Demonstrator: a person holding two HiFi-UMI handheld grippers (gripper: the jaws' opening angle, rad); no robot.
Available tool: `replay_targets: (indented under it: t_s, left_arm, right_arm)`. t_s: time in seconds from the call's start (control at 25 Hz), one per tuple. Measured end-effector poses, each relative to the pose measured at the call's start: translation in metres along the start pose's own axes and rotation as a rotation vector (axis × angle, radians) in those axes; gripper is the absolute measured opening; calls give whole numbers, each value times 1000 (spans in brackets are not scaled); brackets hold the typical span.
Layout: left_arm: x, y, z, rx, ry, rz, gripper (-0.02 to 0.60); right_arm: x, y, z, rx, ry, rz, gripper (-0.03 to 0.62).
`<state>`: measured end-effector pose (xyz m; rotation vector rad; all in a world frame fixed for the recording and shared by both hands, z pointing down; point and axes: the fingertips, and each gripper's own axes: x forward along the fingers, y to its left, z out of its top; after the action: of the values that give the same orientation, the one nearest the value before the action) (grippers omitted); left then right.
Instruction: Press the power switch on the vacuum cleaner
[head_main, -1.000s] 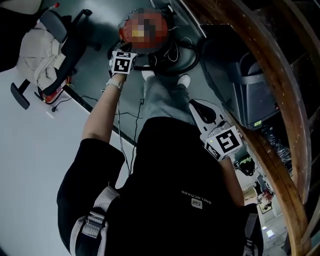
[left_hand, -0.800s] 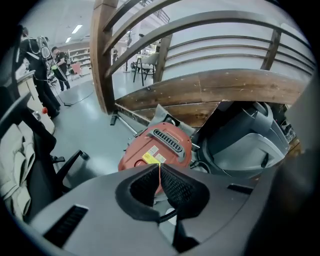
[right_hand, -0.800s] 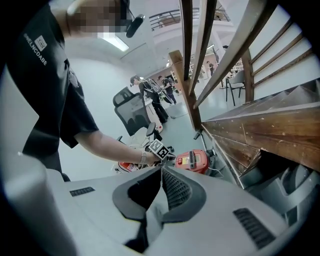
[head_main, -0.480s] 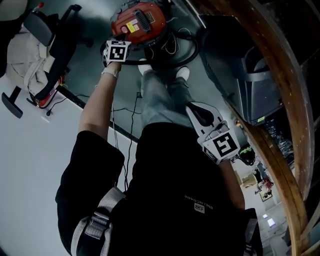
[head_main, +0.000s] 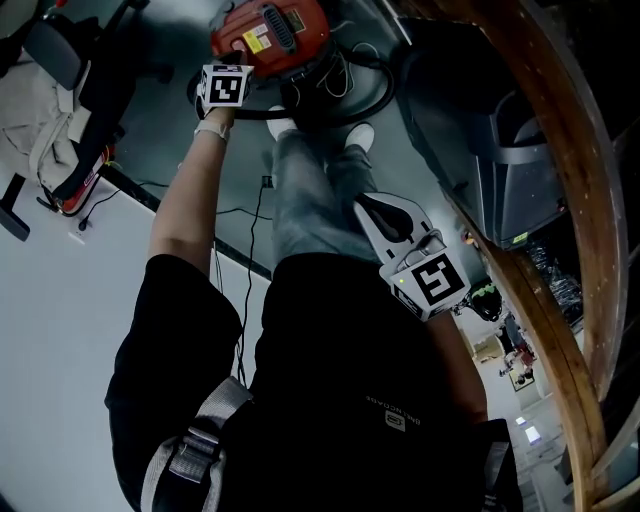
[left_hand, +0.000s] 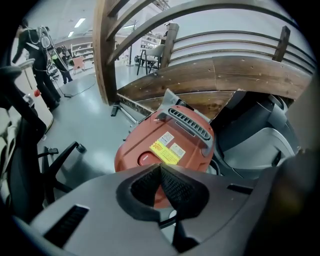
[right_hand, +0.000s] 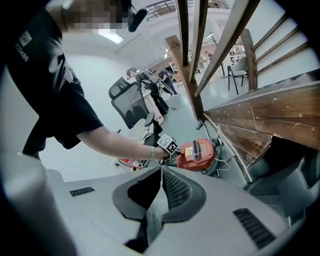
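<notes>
Left gripper view: left gripper (left_hand: 160, 167) jaws pressed together, empty, tips close over the red dome-shaped plastic vacuum cleaner (left_hand: 172, 142). Right gripper (right_hand: 161, 170) likewise closed and empty, well apart from the vacuum cleaner. Step judged: final approach. Next: tips down onto the switch, probably the oval beside the yellow label (left_hand: 165, 151).

Red vacuum cleaner (left_hand: 145, 150), yellow label (left_hand: 162, 152); black-and-white squares on left tool (left_hand: 160, 170).

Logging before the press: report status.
Left gripper shut, empty, poised over red vacuum cleaner. Right gripper shut, empty, at person's side. Black hose loops beside vacuum.
</notes>
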<state>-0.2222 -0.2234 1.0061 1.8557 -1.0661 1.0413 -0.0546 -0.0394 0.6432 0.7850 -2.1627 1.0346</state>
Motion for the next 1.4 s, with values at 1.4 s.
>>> replay_targets:
  t_s: [1.4]
  left_arm:
    - [4,-7,-5,-70,102,-45,15]
  right_arm:
    - [-10,3,-16,60,-27,-15,29]
